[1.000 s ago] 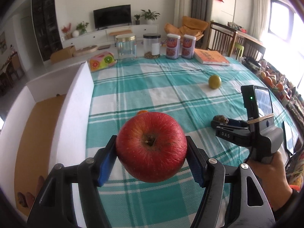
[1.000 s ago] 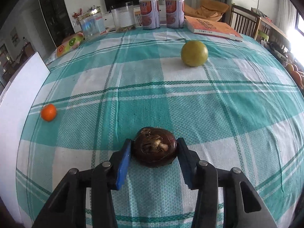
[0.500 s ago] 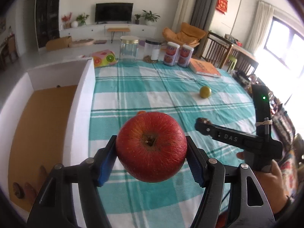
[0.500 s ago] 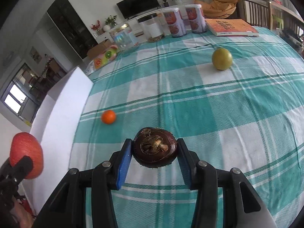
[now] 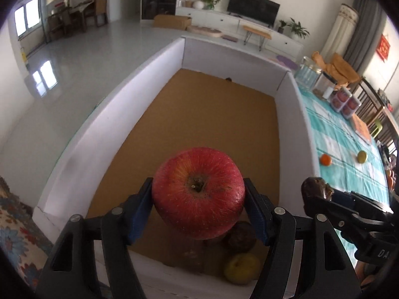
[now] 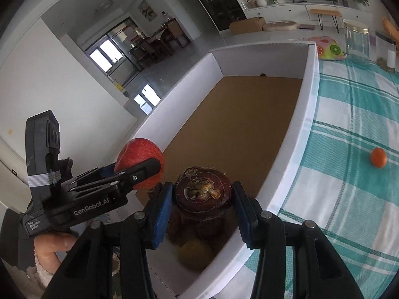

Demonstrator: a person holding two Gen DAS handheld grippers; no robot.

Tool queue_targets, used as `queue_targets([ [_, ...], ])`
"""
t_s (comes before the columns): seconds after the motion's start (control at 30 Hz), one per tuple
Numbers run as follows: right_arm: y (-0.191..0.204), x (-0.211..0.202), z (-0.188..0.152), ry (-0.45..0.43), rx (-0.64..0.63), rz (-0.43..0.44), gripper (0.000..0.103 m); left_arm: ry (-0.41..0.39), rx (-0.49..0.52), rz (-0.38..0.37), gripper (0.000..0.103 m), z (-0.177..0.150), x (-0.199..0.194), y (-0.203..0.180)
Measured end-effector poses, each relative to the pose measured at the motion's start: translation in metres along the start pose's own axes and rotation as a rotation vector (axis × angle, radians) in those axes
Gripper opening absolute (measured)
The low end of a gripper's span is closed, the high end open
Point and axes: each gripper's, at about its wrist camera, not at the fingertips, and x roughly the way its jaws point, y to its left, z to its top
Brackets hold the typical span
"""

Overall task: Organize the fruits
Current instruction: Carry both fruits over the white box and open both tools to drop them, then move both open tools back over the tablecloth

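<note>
My left gripper (image 5: 198, 210) is shut on a red apple (image 5: 198, 195) and holds it above the near end of a white box (image 5: 99, 117) with a brown floor. My right gripper (image 6: 202, 200) is shut on a dark brown mangosteen (image 6: 202, 191), also above the box's near end (image 6: 296, 134). In the right wrist view the left gripper with the apple (image 6: 136, 158) is to my left. Inside the box lie a dark fruit (image 5: 243, 236) and a yellow-green fruit (image 5: 240, 267). An orange tangerine (image 6: 378, 157) and a yellow-green fruit (image 5: 362, 156) lie on the checked tablecloth.
The teal checked table (image 6: 349, 129) lies right of the box. Jars (image 6: 355, 41), cans (image 5: 345, 102) and an orange book (image 5: 361, 128) stand at its far end. A fruit-print bag (image 6: 326, 48) lies behind the box. The floor is beyond the box's left wall.
Both grippers have swung left from over the table to above the white box, each still holding its fruit.
</note>
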Motion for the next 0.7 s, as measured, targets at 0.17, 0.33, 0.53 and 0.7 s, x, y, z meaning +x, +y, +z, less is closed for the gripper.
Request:
queue_targets([
  [0.17, -0.016, -0.024, 0.004, -0.070, 0.044, 0.019, 0.064, -0.047, 0.000, -0.003, 0.089, 0.006, -0.002, -0.006],
  [0.33, -0.060, -0.102, 0.011, -0.268, 0.099, -0.069, 0.078, -0.162, 0.021, -0.062, 0.093, 0.019, -0.030, -0.029],
  [0.53, -0.151, -0.153, -0.031, -0.353, 0.167, -0.412, 0.101, -0.154, 0.126, -0.235, 0.093, 0.006, -0.042, -0.090],
  [0.7, -0.259, -0.151, -0.107, -0.252, 0.332, -0.704, 0.101, -0.062, 0.319, -0.391, 0.093, -0.027, -0.041, -0.169],
])
